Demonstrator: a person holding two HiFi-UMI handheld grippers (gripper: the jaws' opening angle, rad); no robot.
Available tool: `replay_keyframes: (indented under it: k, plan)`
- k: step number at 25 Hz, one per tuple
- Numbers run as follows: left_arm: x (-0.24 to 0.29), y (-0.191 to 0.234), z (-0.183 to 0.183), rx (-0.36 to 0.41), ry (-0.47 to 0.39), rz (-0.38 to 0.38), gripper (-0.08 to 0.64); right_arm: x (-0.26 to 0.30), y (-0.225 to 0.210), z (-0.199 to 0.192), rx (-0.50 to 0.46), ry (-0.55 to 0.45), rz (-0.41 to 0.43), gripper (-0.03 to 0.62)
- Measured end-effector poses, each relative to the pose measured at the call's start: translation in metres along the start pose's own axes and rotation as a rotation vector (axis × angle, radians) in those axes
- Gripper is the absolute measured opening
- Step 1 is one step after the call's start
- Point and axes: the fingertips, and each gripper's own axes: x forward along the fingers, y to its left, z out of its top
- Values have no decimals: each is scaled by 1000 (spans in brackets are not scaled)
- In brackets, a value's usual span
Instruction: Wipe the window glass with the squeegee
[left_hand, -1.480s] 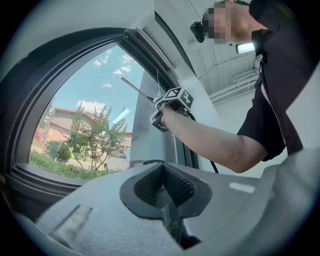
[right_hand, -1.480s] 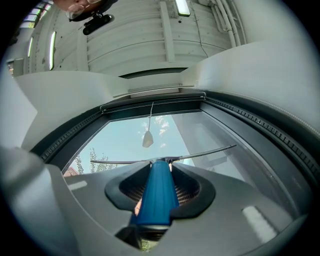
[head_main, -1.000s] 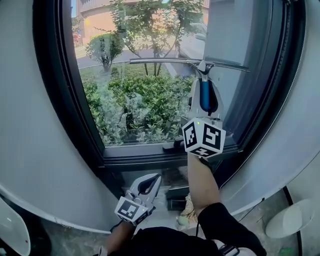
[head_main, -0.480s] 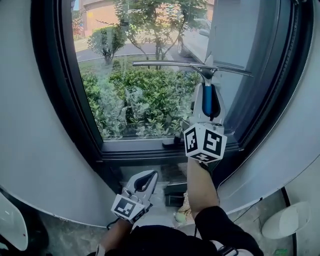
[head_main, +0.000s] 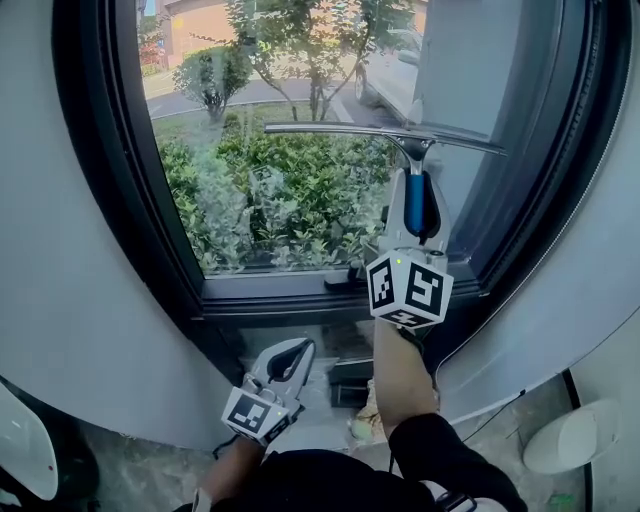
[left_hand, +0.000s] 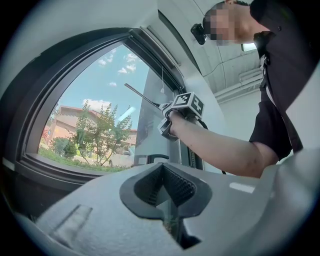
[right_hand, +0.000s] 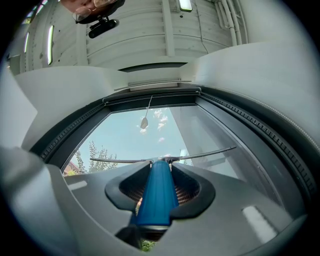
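The squeegee has a blue handle (head_main: 414, 203) and a long thin blade (head_main: 340, 130) that lies level against the window glass (head_main: 270, 180), in its upper right part. My right gripper (head_main: 414, 190) is shut on the blue handle and points up at the glass. In the right gripper view the handle (right_hand: 156, 195) fills the jaws and the blade (right_hand: 205, 153) spans the pane ahead. My left gripper (head_main: 292, 362) hangs low below the sill, shut with nothing in it. In the left gripper view my left gripper (left_hand: 162, 170) looks up at the right gripper (left_hand: 172, 122) and its marker cube (left_hand: 188, 104).
A thick dark window frame (head_main: 125, 200) surrounds the pane, with a dark latch (head_main: 345, 284) on the sill. Curved grey walls close in on both sides. A dark box (head_main: 352, 385) and a crumpled cloth (head_main: 368, 425) lie on the floor below, with a white round object (head_main: 568, 440) at the right.
The right gripper has drawn the squeegee a little way down the glass toward the sill. The left gripper has stayed low and shut.
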Motion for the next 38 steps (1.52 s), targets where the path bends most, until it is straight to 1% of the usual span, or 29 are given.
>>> replay_keyframes:
  k: [6, 10, 23, 29, 32, 38]
  plan:
    - [0, -1, -6, -7, 10, -2, 2, -10, -3, -10, -5, 21, -1, 132]
    - [-2, -2, -13, 3, 11, -8, 2, -18, -3, -17, 2, 35, -2, 132]
    - [-5, -8, -6, -11, 19, -13, 2, -27, -4, -27, 3, 81, -6, 132]
    - [-6, -8, -8, 2, 8, -22, 2, -41, -4, -42, -13, 106, -2, 132]
    - [-3, -11, -5, -16, 22, -25, 2, -43, -5, -44, -14, 108, -5, 132]
    - [-2, -10, -9, -24, 26, -31, 2, -48, -5, -49, -11, 119, -8, 132]
